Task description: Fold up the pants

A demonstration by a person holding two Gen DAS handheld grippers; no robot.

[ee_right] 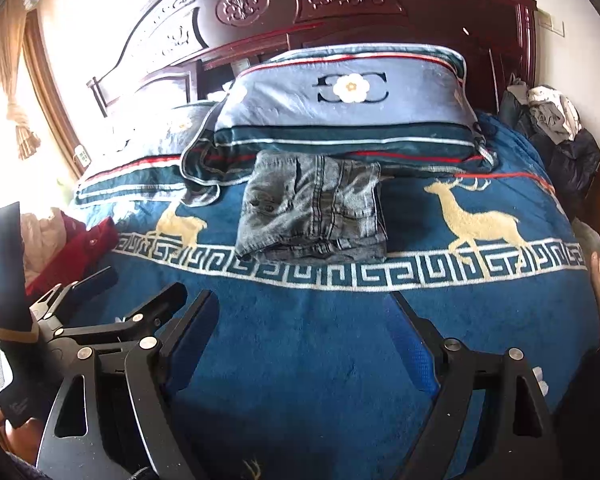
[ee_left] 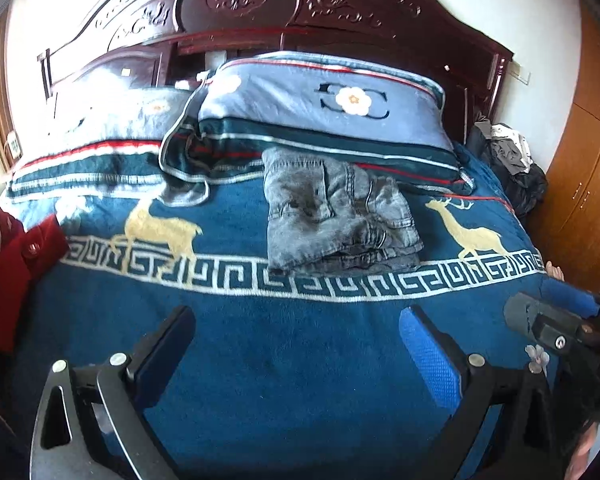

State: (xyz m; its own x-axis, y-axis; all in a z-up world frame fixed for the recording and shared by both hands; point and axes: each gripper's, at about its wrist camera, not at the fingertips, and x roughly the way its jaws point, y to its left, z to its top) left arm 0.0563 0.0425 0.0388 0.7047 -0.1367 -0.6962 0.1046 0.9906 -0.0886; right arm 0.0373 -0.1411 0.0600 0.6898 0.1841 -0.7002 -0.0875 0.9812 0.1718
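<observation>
Grey denim pants (ee_left: 336,216) lie folded in a compact bundle on the blue deer-pattern blanket (ee_left: 280,340), just in front of the pillow; they also show in the right wrist view (ee_right: 312,212). My left gripper (ee_left: 300,320) is open and empty, hovering over the blanket well short of the pants. My right gripper (ee_right: 304,304) is open and empty too, at a similar distance. The right gripper shows at the right edge of the left wrist view (ee_left: 556,332), and the left gripper shows at the lower left of the right wrist view (ee_right: 136,292).
Two blue-grey pillows (ee_left: 324,108) lean against the carved dark wood headboard (ee_left: 236,4). A red garment (ee_left: 16,264) lies at the bed's left edge. A pile of dark clothes (ee_left: 508,160) sits at the right by a wooden wardrobe (ee_left: 580,184).
</observation>
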